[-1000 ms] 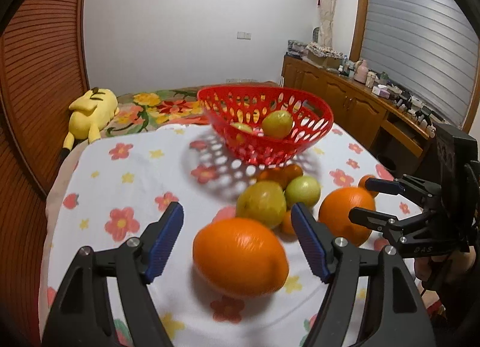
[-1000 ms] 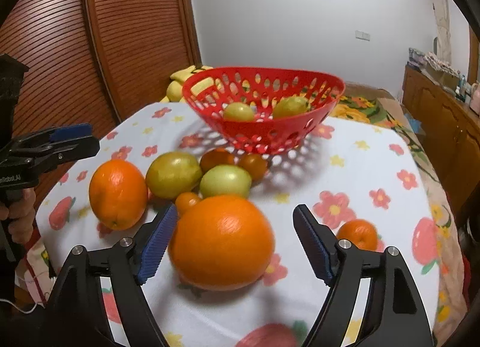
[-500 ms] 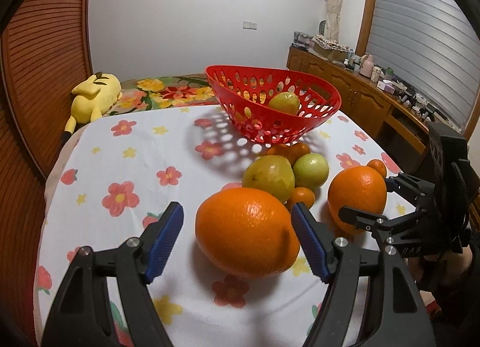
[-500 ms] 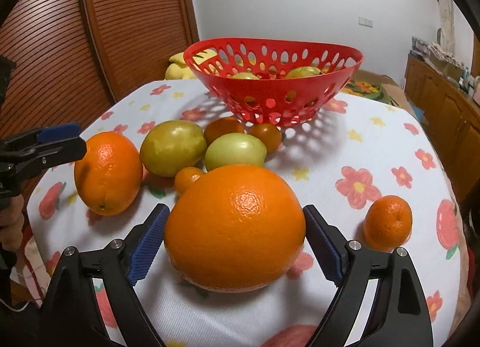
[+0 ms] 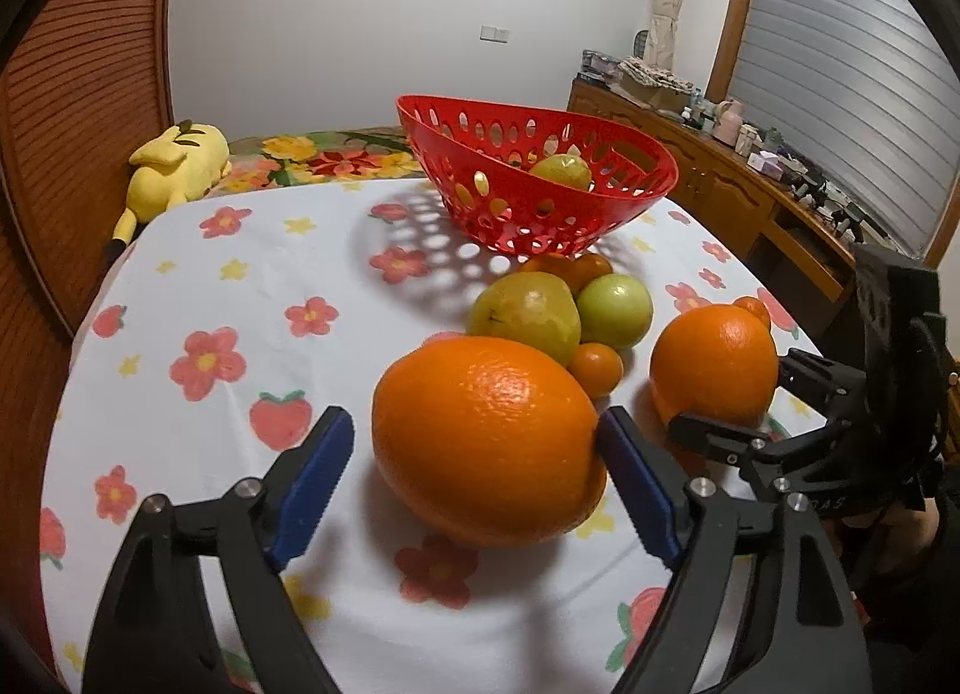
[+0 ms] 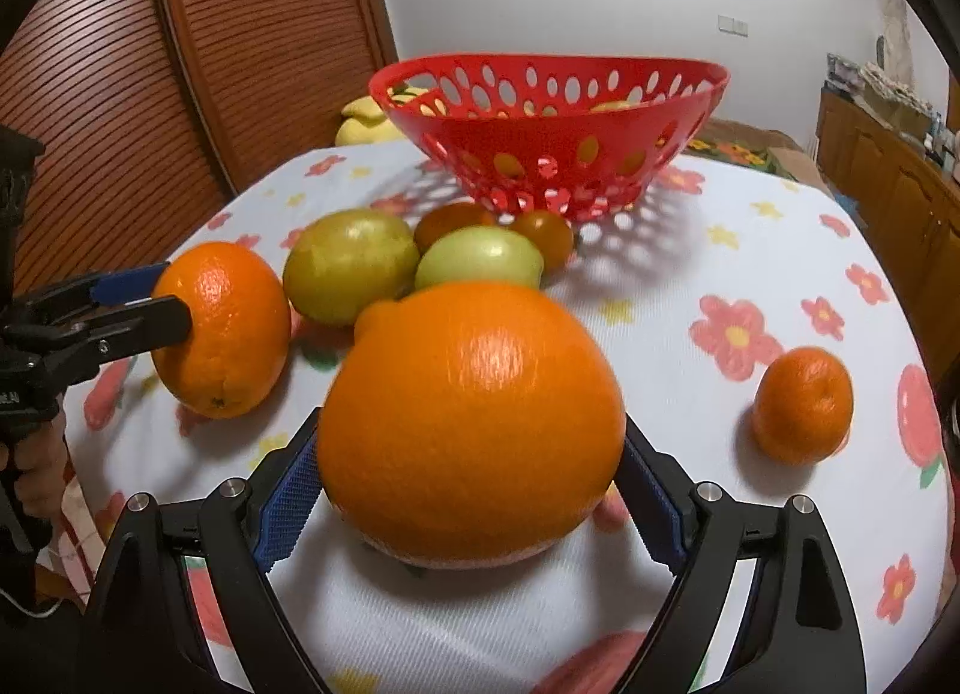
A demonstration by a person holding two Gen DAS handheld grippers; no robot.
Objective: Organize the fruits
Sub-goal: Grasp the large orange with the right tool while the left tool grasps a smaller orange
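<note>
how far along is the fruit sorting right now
Early. Done: the red basket holds at least one greenish fruit. In hand: the left gripper and right gripper each straddle a large orange on the tablecloth; neither is lifted, and the left jaws have just been opening. Left: two green fruits, the small tomatoes, and a mandarin.

A red basket (image 5: pixel 540 196) pierced with oval holes sits on a white cloth (image 5: pixel 252 298) printed with pink flowers, yellow stars and strawberries, among bright orange oranges (image 5: pixel 486 442), yellow-green fruits (image 5: pixel 525 316) and black hand-held grippers' (image 5: pixel 474 490) blue pads (image 5: pixel 312 478).
</note>
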